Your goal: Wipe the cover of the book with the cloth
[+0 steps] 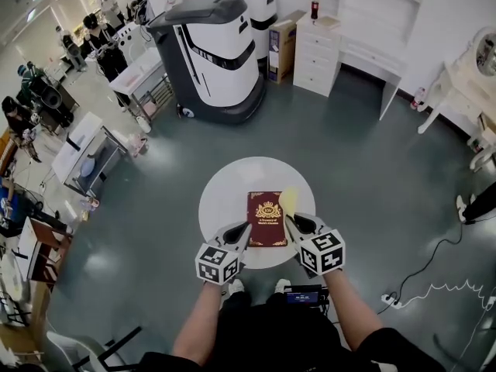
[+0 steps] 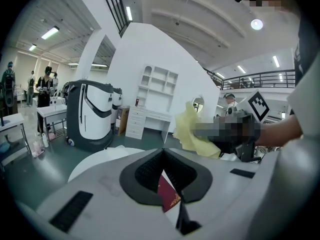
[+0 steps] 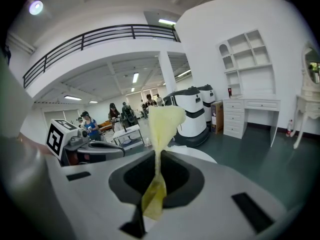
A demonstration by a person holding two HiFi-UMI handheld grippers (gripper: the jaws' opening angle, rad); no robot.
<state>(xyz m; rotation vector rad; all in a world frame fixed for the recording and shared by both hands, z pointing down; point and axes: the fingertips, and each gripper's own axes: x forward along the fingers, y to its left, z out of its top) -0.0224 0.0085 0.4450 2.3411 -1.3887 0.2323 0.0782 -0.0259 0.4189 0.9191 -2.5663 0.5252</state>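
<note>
One red book (image 1: 267, 218), one yellow cloth (image 1: 288, 201)

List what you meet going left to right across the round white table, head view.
left gripper → dark red hardcover book → right gripper. The pale yellow cloth is left out because it overlaps the right gripper's tip.

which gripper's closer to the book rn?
Left. The left gripper is clamped on the book's left edge; the right gripper, pinching the cloth, sits by its right edge.
</note>
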